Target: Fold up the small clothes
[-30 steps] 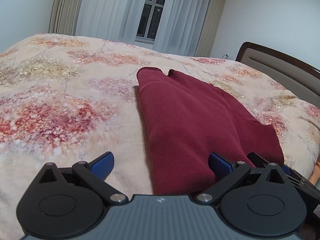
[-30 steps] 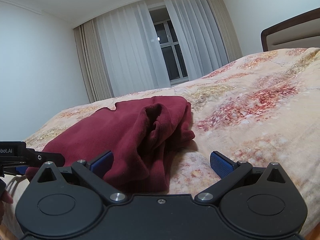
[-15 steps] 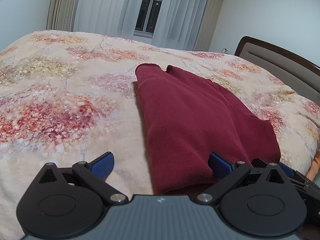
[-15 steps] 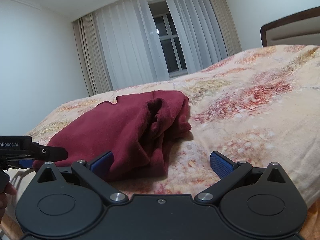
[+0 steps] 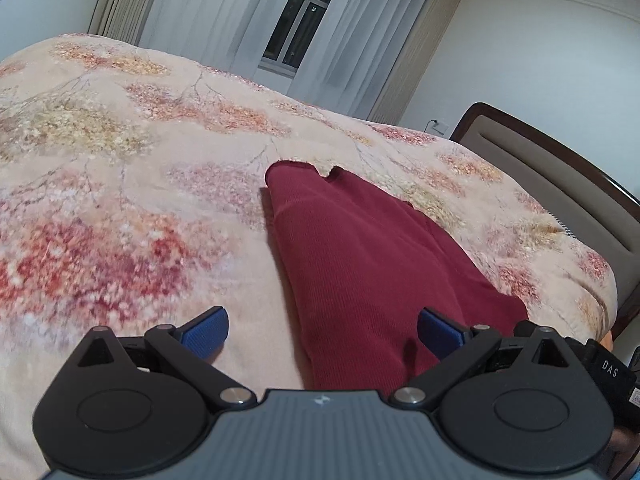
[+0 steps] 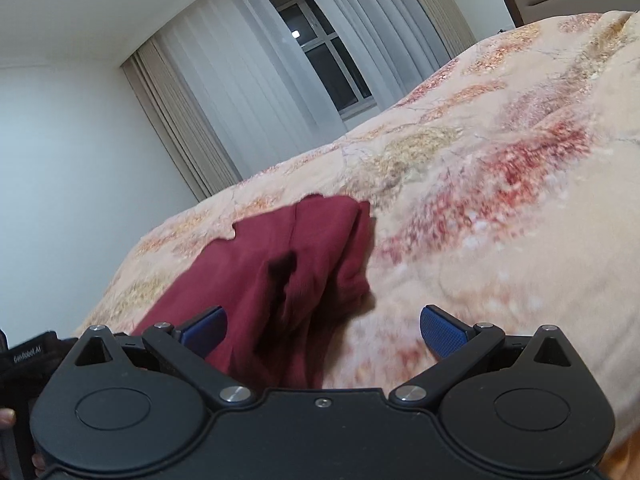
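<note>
Left wrist first: my left gripper (image 5: 322, 330) is spread wide and empty, and the maroon garment (image 5: 360, 256) lies on the floral bedspread (image 5: 120, 208) with its long axis running straight away from me, near hem between the blue pads. Right wrist: right gripper (image 6: 322, 328) also spread and empty, garment (image 6: 288, 268) bunched ahead-left, so I judge both about equally near.

I see both wrist views low and near the maroon garment (image 5: 372, 264) (image 6: 288, 264), from opposite ends, facing the curtained window (image 5: 304, 12) (image 6: 320, 64).
</note>
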{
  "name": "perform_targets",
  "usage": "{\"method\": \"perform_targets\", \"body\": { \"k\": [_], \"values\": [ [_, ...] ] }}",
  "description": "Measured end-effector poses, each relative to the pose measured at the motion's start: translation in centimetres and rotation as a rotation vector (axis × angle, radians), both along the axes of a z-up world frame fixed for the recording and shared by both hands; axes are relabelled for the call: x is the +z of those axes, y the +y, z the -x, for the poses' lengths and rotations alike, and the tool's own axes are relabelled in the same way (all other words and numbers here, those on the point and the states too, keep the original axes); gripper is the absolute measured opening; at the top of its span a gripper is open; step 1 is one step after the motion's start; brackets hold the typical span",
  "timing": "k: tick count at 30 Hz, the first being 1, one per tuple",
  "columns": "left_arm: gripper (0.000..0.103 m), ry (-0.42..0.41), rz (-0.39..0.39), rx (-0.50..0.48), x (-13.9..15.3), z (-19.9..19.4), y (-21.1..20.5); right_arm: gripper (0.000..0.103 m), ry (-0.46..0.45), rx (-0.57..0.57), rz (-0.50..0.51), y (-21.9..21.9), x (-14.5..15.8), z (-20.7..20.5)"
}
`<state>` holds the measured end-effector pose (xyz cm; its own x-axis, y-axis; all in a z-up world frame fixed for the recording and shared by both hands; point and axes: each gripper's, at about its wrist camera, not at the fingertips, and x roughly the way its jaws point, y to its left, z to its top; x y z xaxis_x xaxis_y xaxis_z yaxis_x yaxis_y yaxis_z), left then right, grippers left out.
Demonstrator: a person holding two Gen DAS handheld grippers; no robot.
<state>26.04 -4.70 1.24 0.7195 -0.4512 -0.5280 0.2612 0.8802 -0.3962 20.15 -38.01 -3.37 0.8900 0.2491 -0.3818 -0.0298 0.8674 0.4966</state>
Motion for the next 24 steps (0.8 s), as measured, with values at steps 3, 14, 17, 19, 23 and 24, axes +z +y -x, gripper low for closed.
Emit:
{"method": "perform_targets", "body": {
  "k": [3,14,17,19,23,24],
  "values": [
    [0.103,0.017,-0.02,0.008,0.2,-2.1,-0.7,0.103,0.032,0.009,-0.058,-0.5,-0.3,-3.1],
    [0.103,0.082,-0.009,-0.001,-1.1,-6.4,-1.6,0.103,0.023,0.072,-0.21,-1.0,-2.2,-9.0],
    [0.103,0.074,-0.022,-0.016,-1.3,-6.3,-1.7,0.102,-0.01,0.086,-0.232,-1.3,-3.1,-8.7],
    [0.103,0.075,-0.021,-0.017,-1.4,-6.4,-1.7,0.102,-0.025,0.091,-0.223,-1.2,-3.2,-8.4],
    [0.103,0.079,-0.019,-0.024,-1.5,-6.6,-1.6,0.102,-0.042,0.091,-0.193,-0.7,-3.3,-8.2],
    [0.103,0.08,-0.018,-0.026,-1.5,-6.6,-1.6,0.102,-0.045,0.09,-0.193,-0.7,-3.4,-8.2]
  ]
}}
